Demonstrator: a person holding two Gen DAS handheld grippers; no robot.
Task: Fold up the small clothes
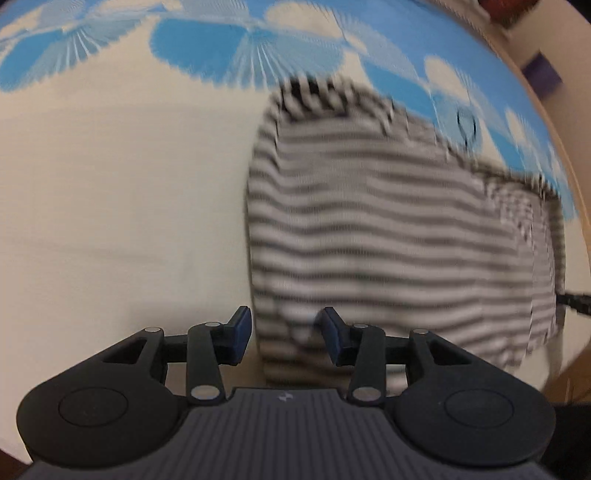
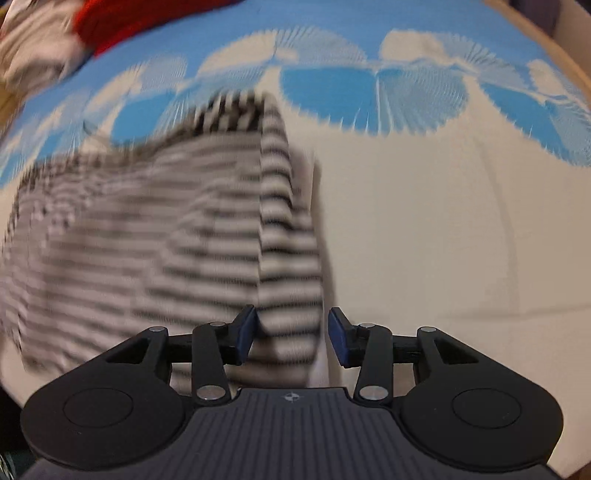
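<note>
A cream cloth with a blue fan-patterned border (image 1: 110,184) covered the work surface, and on it lay the striped garment (image 1: 388,229), flat and already partly doubled over, its layered edges showing at the far corner. In the left wrist view it filled the right half of the frame; in the right wrist view it filled the left. The left gripper (image 1: 283,334) hung low over the garment's near left corner, jaws parted with fabric below them but nothing pinched. The right gripper (image 2: 291,332) mirrored it at the near right corner, equally open and empty. Both frames were blurred. The next fold would likely go best if both corners were pinched together and carried level, keeping the stripes aligned. Red and pale clothes (image 2: 110,22) sat at the far left.
</note>
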